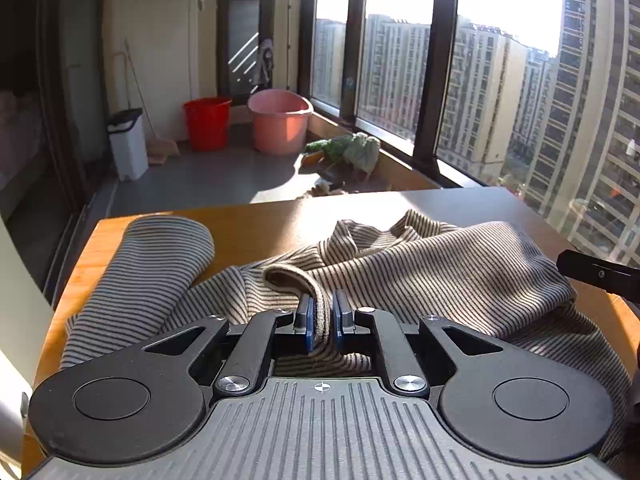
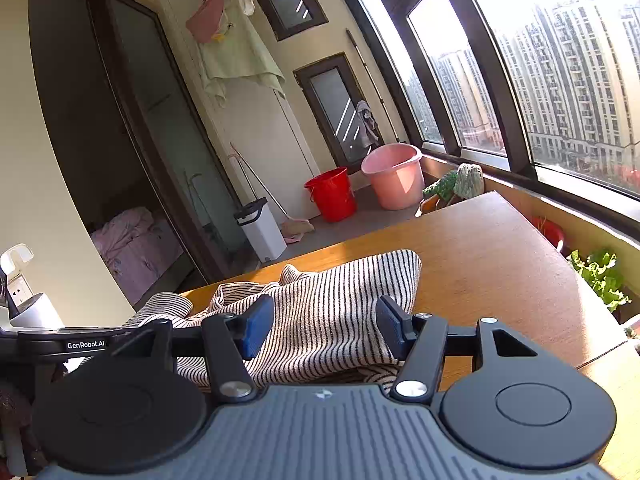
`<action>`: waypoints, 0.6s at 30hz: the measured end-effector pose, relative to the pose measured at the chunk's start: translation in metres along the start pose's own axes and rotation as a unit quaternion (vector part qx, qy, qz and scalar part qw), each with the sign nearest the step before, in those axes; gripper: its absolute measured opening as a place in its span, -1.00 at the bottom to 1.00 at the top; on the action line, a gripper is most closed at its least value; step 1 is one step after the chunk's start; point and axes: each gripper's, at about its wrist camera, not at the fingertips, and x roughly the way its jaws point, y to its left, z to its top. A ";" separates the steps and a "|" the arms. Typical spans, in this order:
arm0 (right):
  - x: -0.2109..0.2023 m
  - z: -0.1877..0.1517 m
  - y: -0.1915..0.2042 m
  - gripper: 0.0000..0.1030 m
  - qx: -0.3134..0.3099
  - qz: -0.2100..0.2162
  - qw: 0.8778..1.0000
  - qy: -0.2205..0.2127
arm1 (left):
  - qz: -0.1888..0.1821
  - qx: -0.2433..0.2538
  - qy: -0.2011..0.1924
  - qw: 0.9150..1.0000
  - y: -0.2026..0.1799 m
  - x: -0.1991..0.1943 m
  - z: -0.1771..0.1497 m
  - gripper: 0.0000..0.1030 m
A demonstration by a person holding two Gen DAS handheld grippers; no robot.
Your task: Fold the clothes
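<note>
A beige striped garment (image 1: 420,272) lies crumpled on the wooden table (image 1: 248,224), one sleeve (image 1: 152,264) stretched to the left. My left gripper (image 1: 324,316) is shut on a raised fold of its fabric, pinched between the blue pads. In the right wrist view the same striped garment (image 2: 332,304) lies under my right gripper (image 2: 324,326), whose jaws stand apart over the cloth without pressing on it. The black body of the right gripper (image 1: 600,274) shows at the right edge of the left wrist view, and part of the left gripper (image 2: 86,344) at the right view's left edge.
Beyond the table (image 2: 500,256) stand a red bucket (image 1: 207,122), a pink tub (image 1: 280,120), a white bin (image 1: 127,144) and vegetables (image 1: 348,150) on the sill. Large windows run along the right. A doorway on the left opens onto a bed (image 2: 128,240).
</note>
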 end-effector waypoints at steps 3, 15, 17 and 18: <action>0.000 -0.002 0.003 0.14 -0.010 0.000 1.000 0.001 | 0.033 0.005 0.006 0.999 0.013 0.008 0.006 -0.79; 0.002 -0.001 0.008 0.24 -0.015 -0.003 1.000 0.005 | 0.106 -0.108 0.015 0.988 0.109 0.010 0.022 0.76; 0.001 -0.001 0.011 0.25 -0.018 -0.005 1.000 0.004 | 0.095 -0.117 0.047 0.987 0.118 0.029 0.020 0.75; 0.001 0.000 0.011 0.25 -0.019 -0.006 1.000 0.004 | 0.092 -0.122 0.062 0.986 0.122 0.038 0.019 0.69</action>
